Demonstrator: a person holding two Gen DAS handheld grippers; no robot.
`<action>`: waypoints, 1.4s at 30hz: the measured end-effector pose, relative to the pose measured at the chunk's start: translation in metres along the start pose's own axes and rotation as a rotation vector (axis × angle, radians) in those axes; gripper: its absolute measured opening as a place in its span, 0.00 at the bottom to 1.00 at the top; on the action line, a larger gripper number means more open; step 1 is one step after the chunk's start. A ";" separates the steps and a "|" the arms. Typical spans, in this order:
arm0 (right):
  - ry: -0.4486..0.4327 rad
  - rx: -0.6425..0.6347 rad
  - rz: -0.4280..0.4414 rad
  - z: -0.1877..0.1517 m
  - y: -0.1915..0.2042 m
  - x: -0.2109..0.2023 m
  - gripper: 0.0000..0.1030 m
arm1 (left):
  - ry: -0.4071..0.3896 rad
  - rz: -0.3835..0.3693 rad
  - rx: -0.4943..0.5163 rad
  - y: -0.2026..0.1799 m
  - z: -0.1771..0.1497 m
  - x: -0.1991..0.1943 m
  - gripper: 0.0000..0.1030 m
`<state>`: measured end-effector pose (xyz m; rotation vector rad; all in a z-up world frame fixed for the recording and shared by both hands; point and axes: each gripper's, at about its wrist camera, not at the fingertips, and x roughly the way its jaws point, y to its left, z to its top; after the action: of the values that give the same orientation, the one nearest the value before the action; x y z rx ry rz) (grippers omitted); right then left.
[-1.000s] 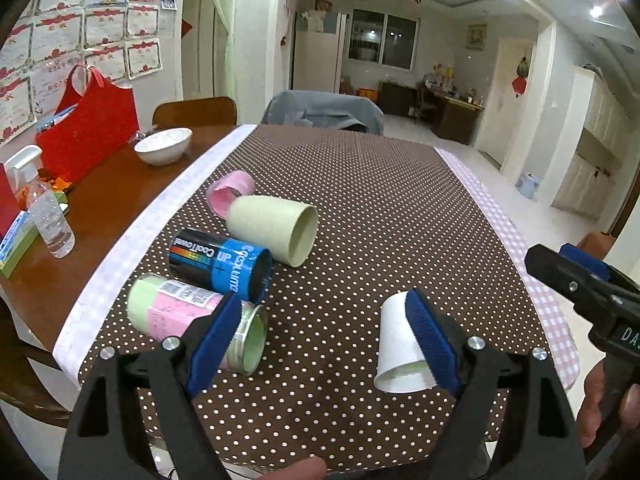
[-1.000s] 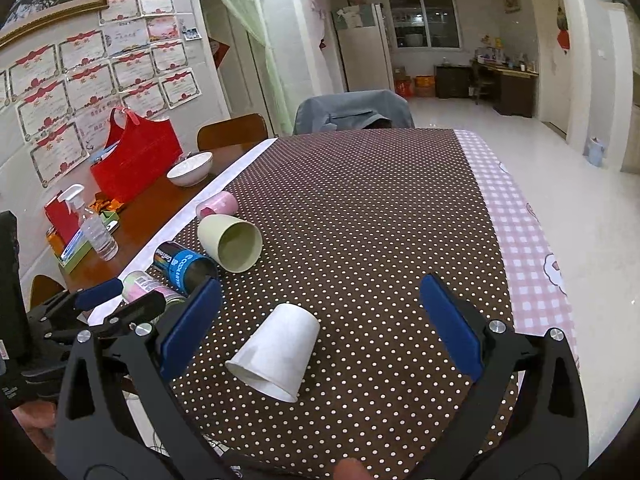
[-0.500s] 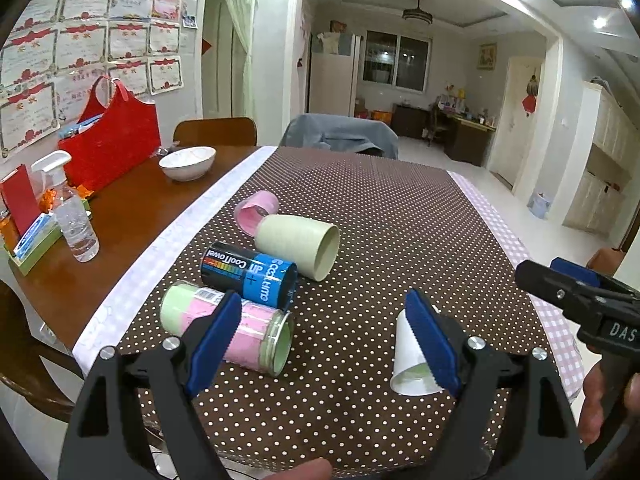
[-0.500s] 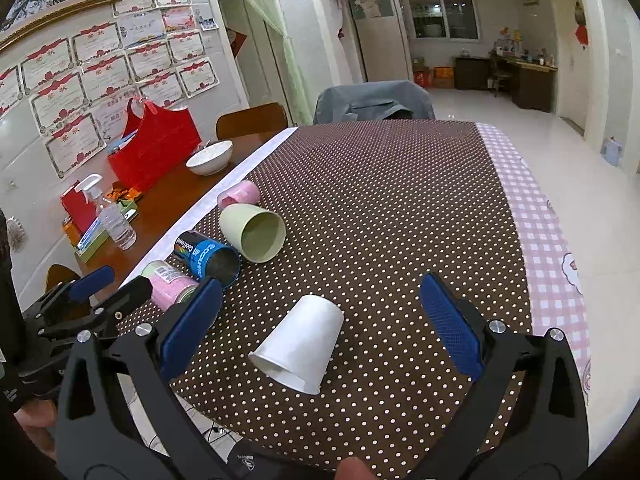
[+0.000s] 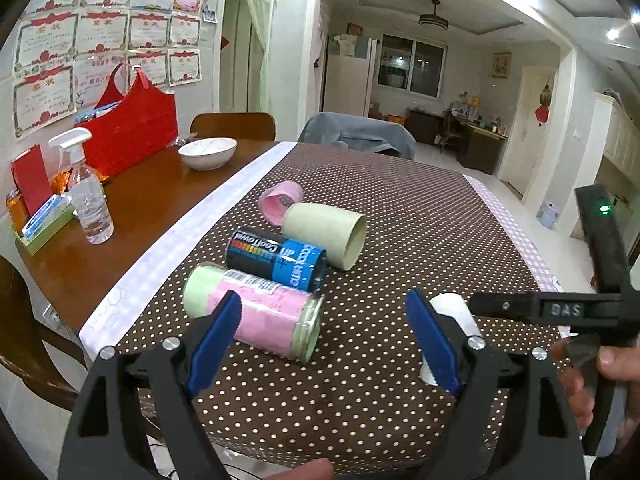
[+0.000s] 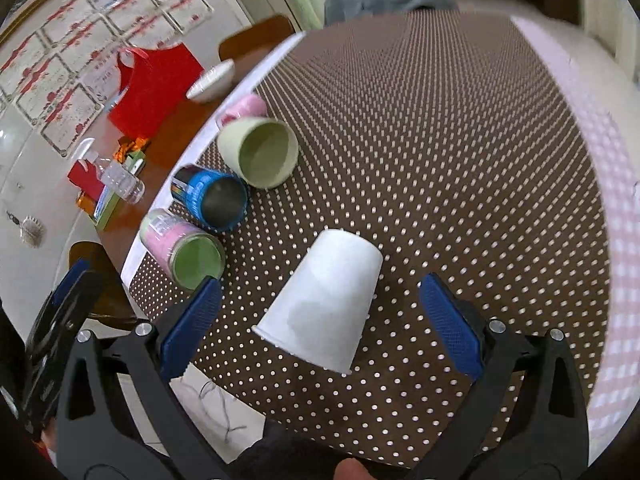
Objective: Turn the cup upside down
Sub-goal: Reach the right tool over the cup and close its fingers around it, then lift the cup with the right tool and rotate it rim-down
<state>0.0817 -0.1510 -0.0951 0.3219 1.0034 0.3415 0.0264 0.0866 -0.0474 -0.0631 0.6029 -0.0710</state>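
A home's dining and living area: a wooden bench (image 5: 132, 204) under a brown polka-dot cloth (image 5: 400, 220), wooden chairs (image 5: 234, 126), a white ceramic bowl (image 5: 207, 153), framed certificates (image 5: 100, 28) on the wall, a white fridge (image 5: 346, 76) and ceiling lamp (image 5: 433, 21) beyond.

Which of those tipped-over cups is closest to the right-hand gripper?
The white paper cup, lying alone between the right gripper fingers. The green cup and pink cup lie farther back.
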 end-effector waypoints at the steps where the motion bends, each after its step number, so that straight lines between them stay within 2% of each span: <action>1: 0.014 0.010 0.002 0.002 -0.001 0.003 0.94 | -0.001 0.004 -0.003 0.003 -0.001 0.000 0.80; 11: 0.123 0.023 -0.023 0.016 0.004 0.029 0.94 | 0.003 0.012 -0.040 0.022 -0.010 0.004 0.80; 15: 0.169 0.029 -0.036 0.023 0.006 0.045 0.88 | 0.014 0.006 -0.050 0.025 -0.014 0.007 0.80; 20: 0.208 0.041 -0.049 0.031 0.007 0.058 0.87 | 0.024 -0.001 -0.063 0.030 -0.018 0.010 0.80; 29: 0.285 0.057 -0.068 0.041 0.013 0.081 0.77 | 0.035 -0.014 -0.076 0.033 -0.022 0.013 0.80; 35: 0.321 0.042 -0.095 0.045 0.018 0.094 0.61 | 0.039 -0.018 -0.079 0.033 -0.024 0.014 0.80; 42: 0.306 -0.007 -0.086 0.045 0.027 0.094 0.59 | 0.043 -0.022 -0.079 0.032 -0.025 0.014 0.80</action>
<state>0.1632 -0.0920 -0.1336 0.2227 1.3119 0.3213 0.0251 0.1164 -0.0779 -0.1449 0.6479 -0.0705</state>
